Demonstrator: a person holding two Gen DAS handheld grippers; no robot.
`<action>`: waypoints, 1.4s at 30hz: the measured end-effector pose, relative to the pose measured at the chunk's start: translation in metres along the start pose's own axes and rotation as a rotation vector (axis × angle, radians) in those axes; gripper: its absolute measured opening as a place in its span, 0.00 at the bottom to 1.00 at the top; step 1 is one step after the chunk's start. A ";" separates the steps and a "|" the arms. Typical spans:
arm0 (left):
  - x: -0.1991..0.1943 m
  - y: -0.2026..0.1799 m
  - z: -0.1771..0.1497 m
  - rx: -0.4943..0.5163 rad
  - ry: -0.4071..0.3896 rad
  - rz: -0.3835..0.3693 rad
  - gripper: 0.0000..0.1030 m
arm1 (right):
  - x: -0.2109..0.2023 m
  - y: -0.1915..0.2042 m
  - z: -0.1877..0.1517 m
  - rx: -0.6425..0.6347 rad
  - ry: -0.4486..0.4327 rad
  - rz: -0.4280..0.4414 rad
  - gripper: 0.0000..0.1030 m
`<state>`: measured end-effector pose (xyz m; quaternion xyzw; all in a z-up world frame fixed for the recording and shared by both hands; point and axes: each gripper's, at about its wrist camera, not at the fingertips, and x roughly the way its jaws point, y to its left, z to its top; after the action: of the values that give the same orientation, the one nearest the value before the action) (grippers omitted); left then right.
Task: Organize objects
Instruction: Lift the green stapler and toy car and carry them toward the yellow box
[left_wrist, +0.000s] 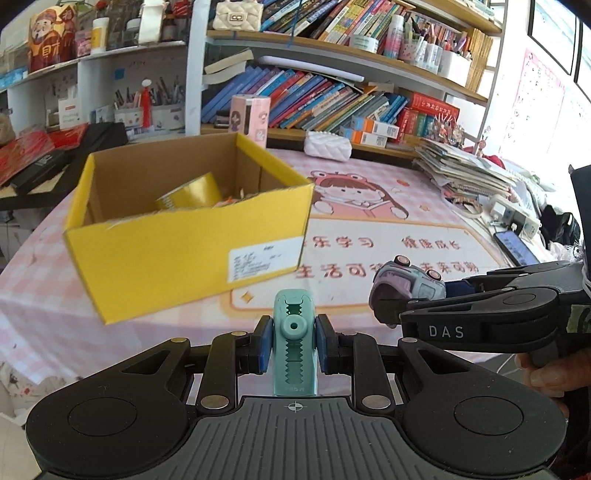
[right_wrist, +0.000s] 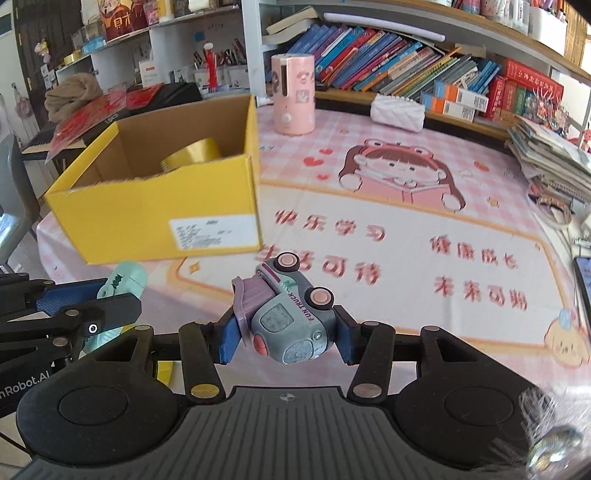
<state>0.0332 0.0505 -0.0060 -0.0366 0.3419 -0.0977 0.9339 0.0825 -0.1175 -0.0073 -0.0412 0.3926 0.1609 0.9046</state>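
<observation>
My left gripper is shut on a teal crocodile-shaped clip, held upright above the table. In the right wrist view my right gripper is shut on a grey toy truck with pink wheels, turned on its side. The truck and right gripper also show at the right of the left wrist view. The teal clip and left gripper appear at the left of the right wrist view. An open yellow cardboard box stands ahead on the left, holding a gold tape roll.
A pink cartoon mat covers the table. A pink cylinder and a white quilted pouch stand at the back by bookshelves. A paper stack and a phone lie at the right. A person's hand holds the right gripper.
</observation>
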 end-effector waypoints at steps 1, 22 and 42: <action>-0.003 0.003 -0.003 -0.001 0.001 0.002 0.22 | -0.001 0.004 -0.003 0.000 0.002 0.002 0.47; -0.040 0.026 -0.018 -0.022 -0.049 0.027 0.22 | -0.016 0.052 -0.016 -0.056 0.003 0.045 0.47; -0.025 0.050 0.047 -0.072 -0.204 0.105 0.22 | -0.004 0.042 0.051 -0.071 -0.113 0.089 0.47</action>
<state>0.0529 0.1048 0.0387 -0.0620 0.2500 -0.0319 0.9657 0.1016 -0.0687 0.0331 -0.0469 0.3366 0.2169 0.9151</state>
